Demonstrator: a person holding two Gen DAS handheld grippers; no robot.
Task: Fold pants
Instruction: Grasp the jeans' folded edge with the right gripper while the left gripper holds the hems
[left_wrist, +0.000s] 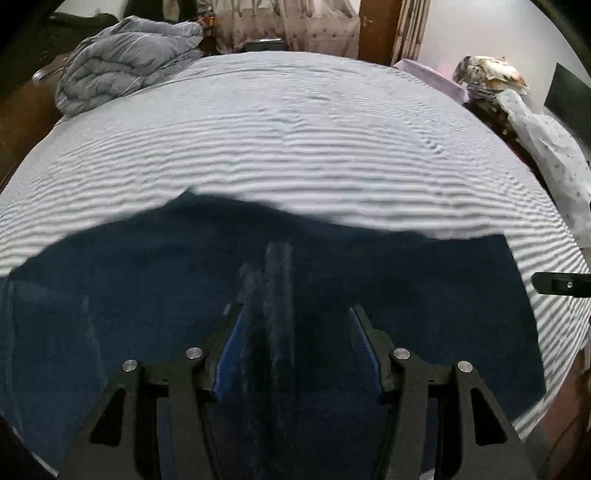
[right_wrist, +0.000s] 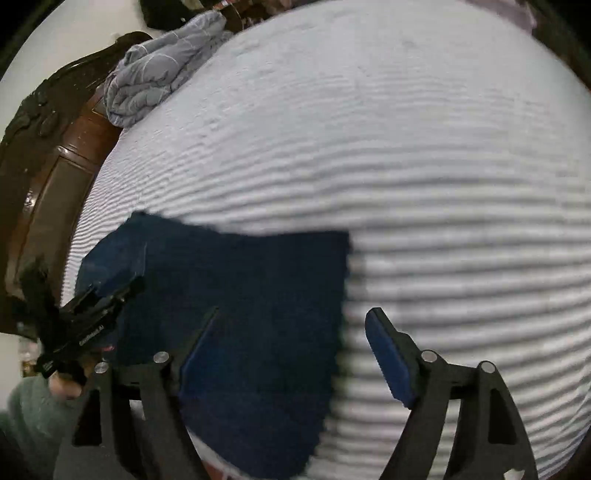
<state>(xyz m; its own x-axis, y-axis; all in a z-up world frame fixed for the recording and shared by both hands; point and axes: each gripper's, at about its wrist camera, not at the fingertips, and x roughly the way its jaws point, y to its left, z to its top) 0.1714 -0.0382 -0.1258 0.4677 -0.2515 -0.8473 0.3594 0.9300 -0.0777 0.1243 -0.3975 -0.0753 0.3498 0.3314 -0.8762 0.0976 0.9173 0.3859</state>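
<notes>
A bed covered in a grey-and-white striped sheet is filling both views, with a dark carved wooden headboard standing along its edge in the right wrist view. A crumpled grey quilted duvet is sitting at the far corner of the bed, well apart from the work area.

You are working on the dark navy blue pants, which are lying on the near part of the striped sheet. In the right wrist view their straight edge is running down between the two fingers.

Your left gripper is hovering over the pants with its jaws standing wide apart. A raised fold of navy fabric is lying between the blue pads, but they are not closing on it.

Your right gripper is also standing wide open and gripping nothing. Its left finger is sitting over the pants, and its right finger is sitting over bare sheet. The left gripper is showing at the left edge of that view, just beside the far end of the pants.
</notes>
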